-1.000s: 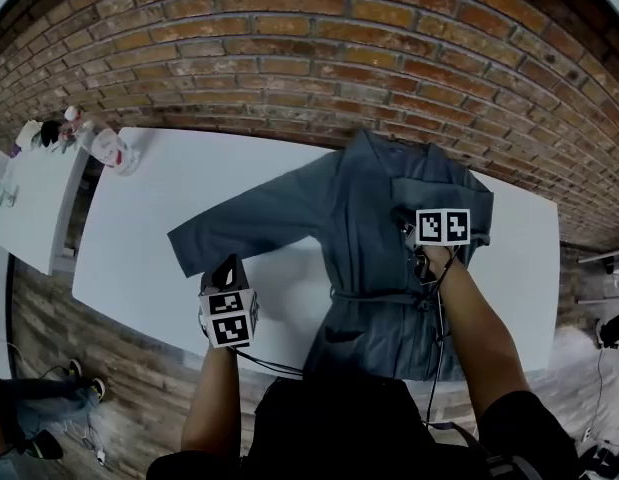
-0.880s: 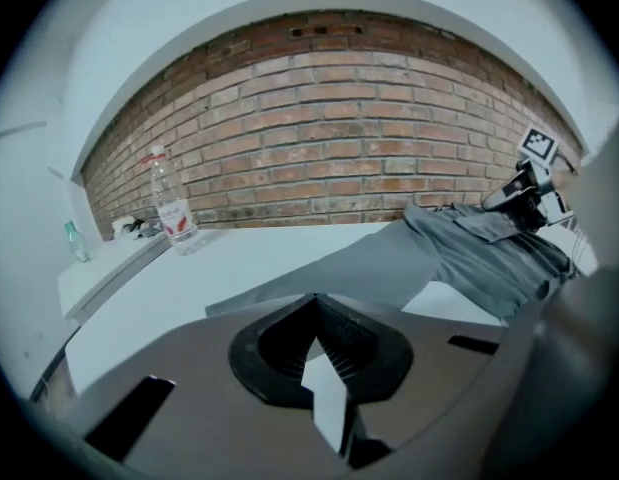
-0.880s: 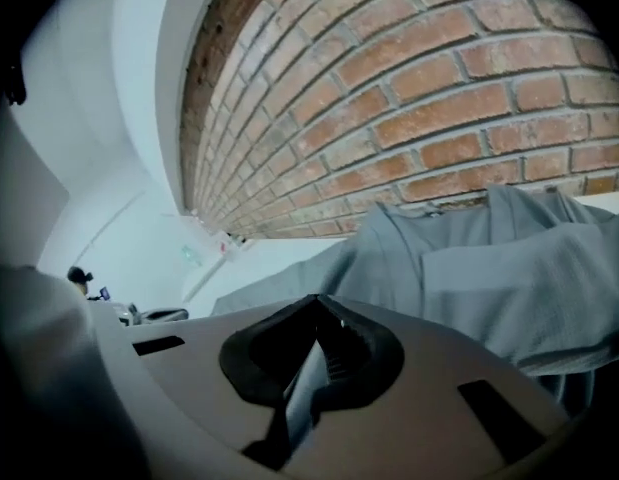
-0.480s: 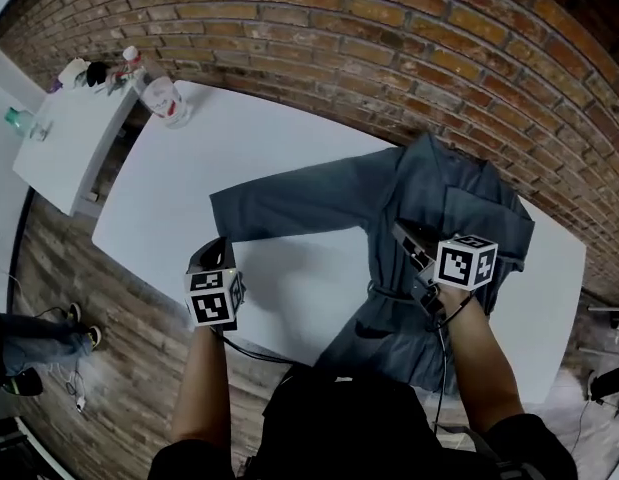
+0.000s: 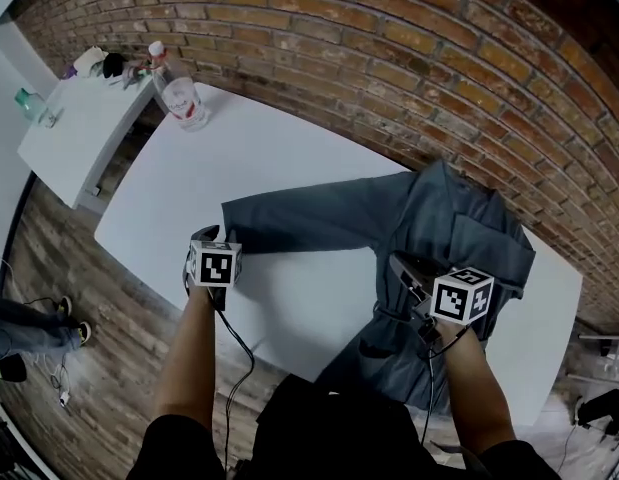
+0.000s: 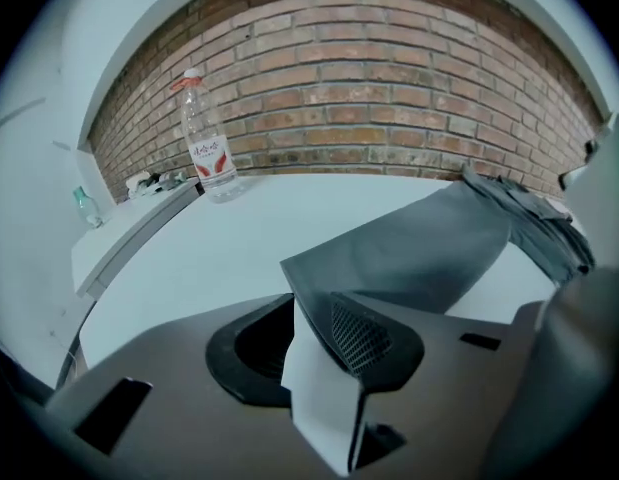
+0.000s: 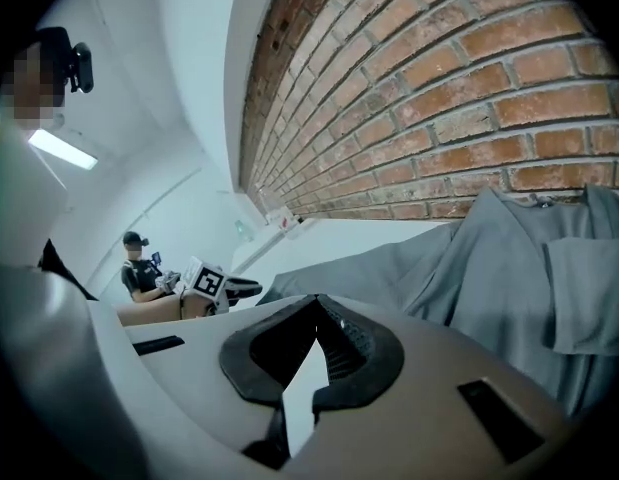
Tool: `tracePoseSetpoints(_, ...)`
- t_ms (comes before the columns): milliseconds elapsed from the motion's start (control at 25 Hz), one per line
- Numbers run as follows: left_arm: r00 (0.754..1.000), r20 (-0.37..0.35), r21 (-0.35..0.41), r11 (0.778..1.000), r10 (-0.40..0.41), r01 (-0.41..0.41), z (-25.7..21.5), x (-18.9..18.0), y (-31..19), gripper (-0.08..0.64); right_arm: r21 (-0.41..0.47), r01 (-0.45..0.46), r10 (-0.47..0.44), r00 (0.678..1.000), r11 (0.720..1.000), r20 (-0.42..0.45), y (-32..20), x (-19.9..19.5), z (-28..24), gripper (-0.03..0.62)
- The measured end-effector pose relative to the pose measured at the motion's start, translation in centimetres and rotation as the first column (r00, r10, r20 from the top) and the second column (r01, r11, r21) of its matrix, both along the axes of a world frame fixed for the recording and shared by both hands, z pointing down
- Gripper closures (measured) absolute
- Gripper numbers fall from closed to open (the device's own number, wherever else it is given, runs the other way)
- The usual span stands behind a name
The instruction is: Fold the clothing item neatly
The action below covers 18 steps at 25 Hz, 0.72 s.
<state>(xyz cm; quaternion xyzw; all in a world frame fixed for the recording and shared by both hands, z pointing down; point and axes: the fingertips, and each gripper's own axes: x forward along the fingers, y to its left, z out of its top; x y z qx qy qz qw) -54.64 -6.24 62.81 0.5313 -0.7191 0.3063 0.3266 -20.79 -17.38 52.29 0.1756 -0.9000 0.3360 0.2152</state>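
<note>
The blue-grey garment (image 5: pixel 459 238) lies flat on the right half of the white counter (image 5: pixel 289 308), collar toward the far edge by the brick wall (image 5: pixel 389 48) and hem at the near edge. Its right sleeve is already laid over the chest as a squared flap. Its left sleeve (image 5: pixel 309 218) is not yet folded and stretches across the counter's middle toward the left end.

The change is at that sleeve's cuff (image 5: pixel 231 230). A second ago the left gripper (image 6: pixel 311 318) hung closed near the counter's near edge, short of the fabric. Now it has come up to the cuff and its fingers have just been opening. They stand partly apart with the cuff's corner in the gap, and bare counter shows between them further in, so they do not look to be pressing on the cloth yet.

The right gripper (image 7: pixel 317 313) has drawn back from the chest toward the waist and hovers above the cloth, its fingers closed on nothing.

So the first sleeve fold seems done and the second is about to start: probably a pinch on the cuff, then a carry across the body. The corner sits shallow between the fingers, and a thin bite could slip.

A water bottle (image 5: pixel 184 98) stands at the counter's far left corner, well clear.
</note>
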Motion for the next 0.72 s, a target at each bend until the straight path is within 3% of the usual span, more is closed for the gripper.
tracePoseSetpoints(280, 0.991, -0.083, -0.075, 0.992, -0.107, 0.101, 3.3, -1.1, -1.4, 0.463, 0.022, -0.042, 0.043, 0.998, 0.999, -0.043, -0.8, 1.9, 0.3, 0.591)
tracePoseSetpoints(480, 0.972, -0.166, 0.013, 0.985, -0.166, 0.171, 3.5, -1.3, -1.5, 0.489, 0.013, -0.068, 0.068, 0.997, 0.998, -0.046, -0.9, 2.5, 1.0, 0.591)
tracePoseSetpoints(560, 0.975, -0.157, 0.027, 0.986, -0.16, 0.166, 3.6, -1.0, -1.5, 0.493, -0.002, -0.076, 0.076, 0.996, 0.997, -0.043, -0.5, 2.6, 1.3, 0.591)
tracePoseSetpoints(720, 0.987, -0.099, -0.028, 0.992, -0.127, 0.125, 3.6, -0.4, -1.9, 0.543, -0.01, -0.072, 0.072, 0.997, 0.997, -0.036, 0.3, 2.5, 1.5, 0.591)
